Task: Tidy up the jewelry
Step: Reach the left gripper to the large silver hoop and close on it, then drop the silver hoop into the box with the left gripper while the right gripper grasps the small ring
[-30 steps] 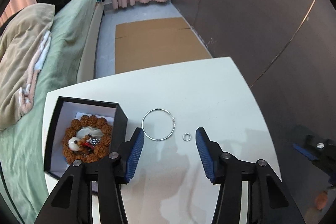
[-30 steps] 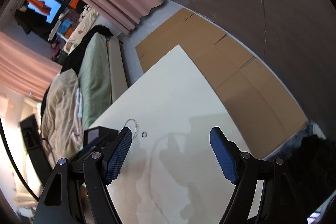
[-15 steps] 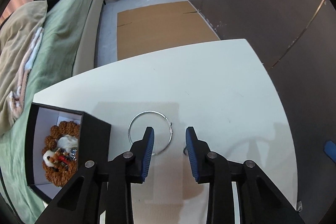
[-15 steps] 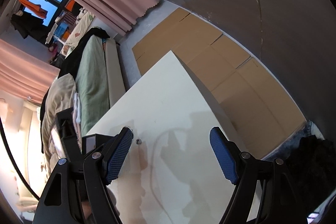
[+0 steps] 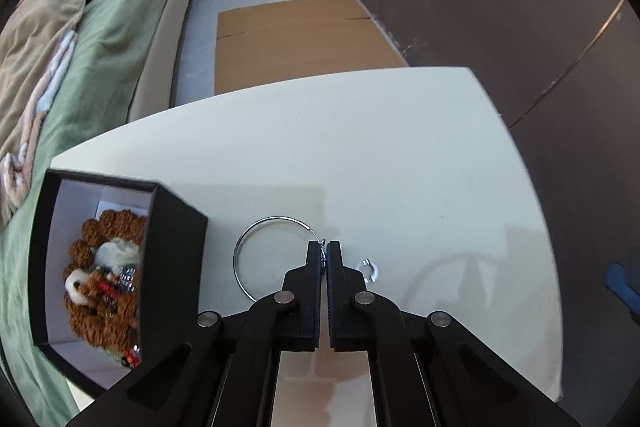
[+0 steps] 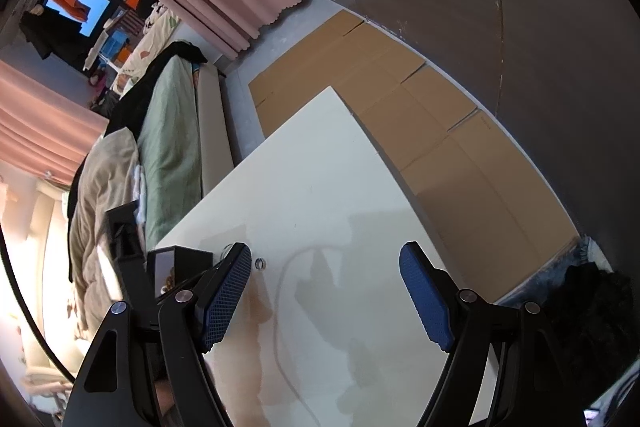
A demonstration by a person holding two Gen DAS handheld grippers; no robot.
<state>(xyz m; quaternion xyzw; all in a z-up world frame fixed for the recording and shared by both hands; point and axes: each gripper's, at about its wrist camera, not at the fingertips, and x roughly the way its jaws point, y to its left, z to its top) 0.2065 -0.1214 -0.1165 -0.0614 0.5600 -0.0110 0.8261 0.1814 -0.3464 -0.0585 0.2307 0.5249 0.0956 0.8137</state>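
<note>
In the left wrist view a thin silver hoop (image 5: 260, 231) lies on the white table (image 5: 360, 155). My left gripper (image 5: 324, 251) is shut on the hoop's right side at its clasp. A small silver ring (image 5: 369, 267) lies just right of the fingers. An open black box (image 5: 176, 239) at the left holds a brown bead bracelet (image 5: 116, 223) and other pieces. In the right wrist view my right gripper (image 6: 326, 291) is open and empty above the table; the small ring (image 6: 260, 263) and the black box (image 6: 188, 257) show beside its left finger.
A bed with green and beige bedding (image 5: 80, 67) runs along the table's left side. Flattened cardboard (image 5: 300, 35) lies on the floor beyond the table. A dark wall (image 5: 520, 7) stands to the right. The right gripper's blue pad (image 5: 620, 283) shows at the right edge.
My left gripper has moved forward and down over the hoop and closed from wide open to shut on its right side. The right gripper stays open and has shifted slightly.
</note>
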